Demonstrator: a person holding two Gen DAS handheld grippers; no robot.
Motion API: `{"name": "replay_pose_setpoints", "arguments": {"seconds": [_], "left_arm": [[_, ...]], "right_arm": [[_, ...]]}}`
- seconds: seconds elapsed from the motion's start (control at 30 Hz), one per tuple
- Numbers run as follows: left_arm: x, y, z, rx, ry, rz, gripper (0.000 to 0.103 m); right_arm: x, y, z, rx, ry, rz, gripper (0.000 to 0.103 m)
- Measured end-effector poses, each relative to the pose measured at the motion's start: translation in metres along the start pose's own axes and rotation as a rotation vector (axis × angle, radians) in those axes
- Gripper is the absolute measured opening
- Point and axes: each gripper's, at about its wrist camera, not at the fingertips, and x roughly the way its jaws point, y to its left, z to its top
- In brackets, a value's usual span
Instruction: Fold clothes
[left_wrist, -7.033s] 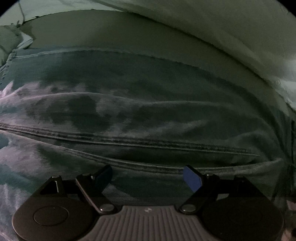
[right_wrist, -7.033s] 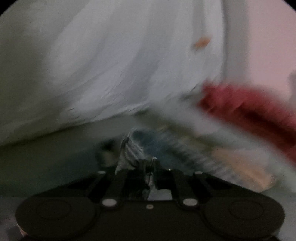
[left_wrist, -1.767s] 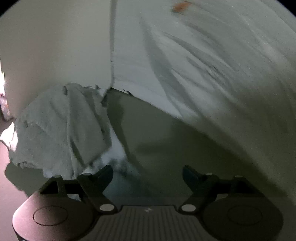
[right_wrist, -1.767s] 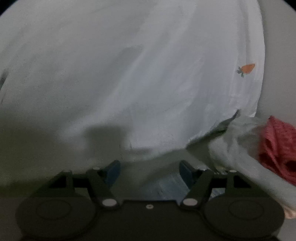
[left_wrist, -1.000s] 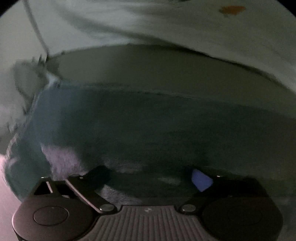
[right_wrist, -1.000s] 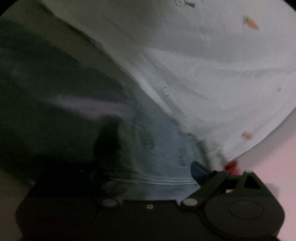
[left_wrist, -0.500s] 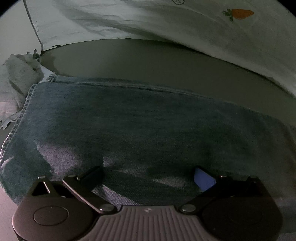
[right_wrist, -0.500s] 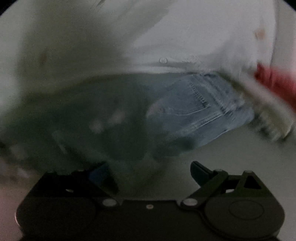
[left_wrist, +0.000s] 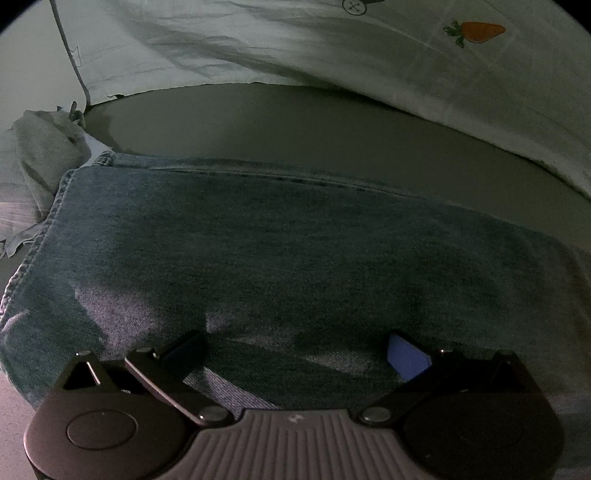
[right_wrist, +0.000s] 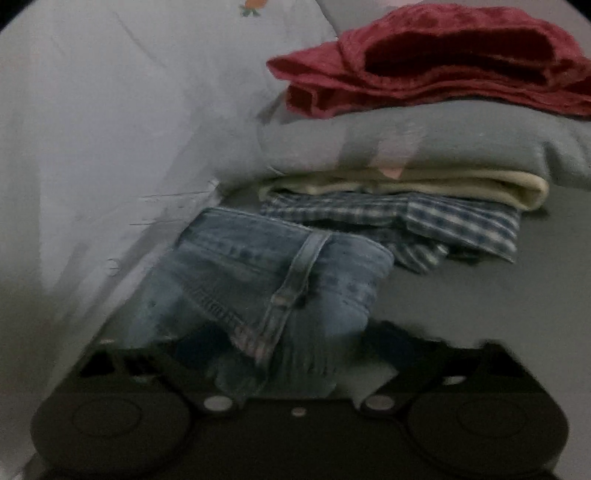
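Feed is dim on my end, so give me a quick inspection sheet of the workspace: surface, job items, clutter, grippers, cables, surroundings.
Surface: dull grey surface, bare between denim and sheet.
Job's things: jeans lying flat in the left view; their bunched end in front of the right gripper.
Clutter: stack of folded clothes, red towel on top; crumpled pale cloth at left.
Grippers: left gripper open over the denim; right gripper jaws closing, denim between them, view blurred.
Cables: nothing seen.
Surroundings: white carrot-print sheet behind.
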Motion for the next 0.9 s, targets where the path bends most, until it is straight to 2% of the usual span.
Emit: {"name": "replay_pose_setpoints", "arguments": {"seconds": [0.03, 0.07, 0.1, 0.17, 0.23, 0.3, 0.33, 0.4, 0.47, 0.53, 0.63, 0.73, 0.8, 0.83, 0.9], "left_arm": [[0.000, 0.000, -0.001, 0.000, -0.004, 0.000, 0.103], [0.000, 0.000, -0.001, 0.000, -0.009, 0.000, 0.103], [-0.001, 0.000, -0.002, -0.001, -0.015, 0.001, 0.103], [-0.001, 0.000, -0.003, -0.001, -0.022, 0.001, 0.103], [-0.002, 0.000, -0.004, 0.000, -0.030, 0.000, 0.103], [-0.002, 0.000, -0.007, 0.004, -0.045, -0.003, 0.103], [-0.003, 0.000, -0.008, 0.006, -0.052, -0.003, 0.103], [-0.004, 0.000, -0.009, 0.007, -0.059, -0.005, 0.103], [-0.004, 0.001, -0.009, 0.010, -0.057, -0.011, 0.103], [-0.006, 0.003, -0.007, 0.020, -0.033, -0.025, 0.103], [-0.017, 0.016, -0.011, 0.020, 0.000, -0.062, 0.103], [-0.042, 0.049, -0.029, -0.009, -0.040, -0.073, 0.103], [-0.057, 0.083, -0.043, -0.065, -0.049, -0.079, 0.103], [-0.062, 0.101, -0.049, -0.096, -0.047, -0.073, 0.103], [-0.069, 0.138, -0.058, -0.149, -0.048, -0.050, 0.103]], "right_arm": [[-0.003, 0.006, 0.001, -0.033, -0.017, -0.003, 0.056], [-0.006, 0.011, 0.003, -0.066, -0.035, -0.005, 0.028], [-0.016, 0.016, 0.006, -0.148, -0.083, -0.016, 0.015], [-0.035, 0.026, 0.012, -0.312, -0.180, -0.039, 0.014], [-0.038, 0.014, 0.016, -0.280, -0.171, -0.059, 0.014], [-0.012, -0.002, 0.012, -0.250, -0.091, -0.122, 0.018], [-0.009, 0.002, 0.006, -0.308, -0.095, -0.166, 0.028], [-0.002, 0.011, -0.007, -0.423, -0.102, -0.254, 0.043], [-0.011, 0.027, -0.009, -0.489, -0.098, -0.354, 0.072], [-0.028, 0.036, -0.011, -0.476, -0.112, -0.357, 0.076], [-0.058, 0.054, -0.026, -0.464, -0.105, -0.325, 0.083], [-0.096, 0.082, -0.071, -0.552, -0.078, -0.233, 0.083], [-0.117, 0.106, -0.106, -0.639, -0.050, -0.154, 0.083], [-0.128, 0.121, -0.128, -0.689, -0.020, -0.083, 0.082], [-0.146, 0.152, -0.170, -0.785, 0.036, 0.058, 0.067]]}}
